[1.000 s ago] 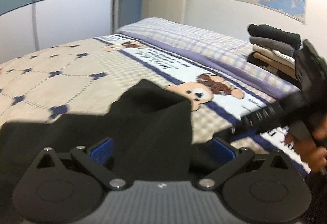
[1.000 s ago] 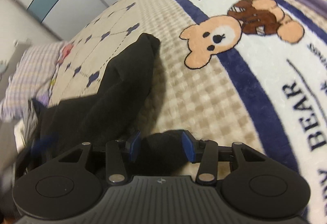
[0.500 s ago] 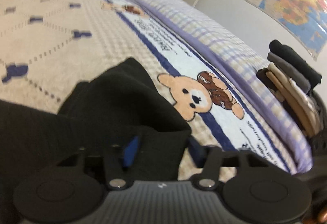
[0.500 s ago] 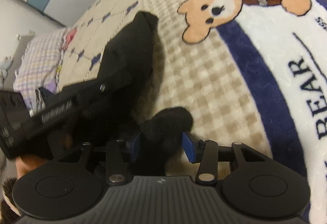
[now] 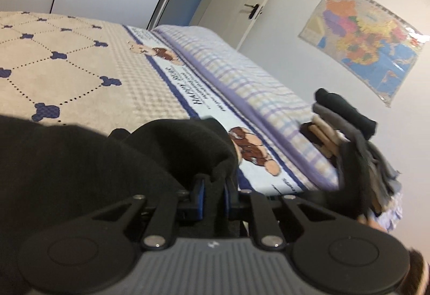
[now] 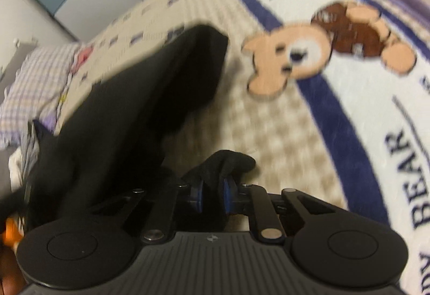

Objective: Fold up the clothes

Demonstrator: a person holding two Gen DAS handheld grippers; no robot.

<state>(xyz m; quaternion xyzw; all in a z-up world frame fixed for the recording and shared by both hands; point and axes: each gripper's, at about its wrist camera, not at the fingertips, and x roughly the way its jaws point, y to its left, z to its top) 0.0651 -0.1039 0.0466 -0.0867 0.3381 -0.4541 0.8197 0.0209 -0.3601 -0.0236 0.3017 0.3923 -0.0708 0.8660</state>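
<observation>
on the bed blanket, both claws just closed, now pinching the black garment.

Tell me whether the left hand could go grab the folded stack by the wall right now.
Probably not yet: the left tongs have just closed on the black garment, so they are occupied. The folded stack lies across the bed, otherwise unobstructed.

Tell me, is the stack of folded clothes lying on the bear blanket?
No, the stack of folded clothes rests on the purple checked bedding beside the bear blanket, near the wall.
</observation>
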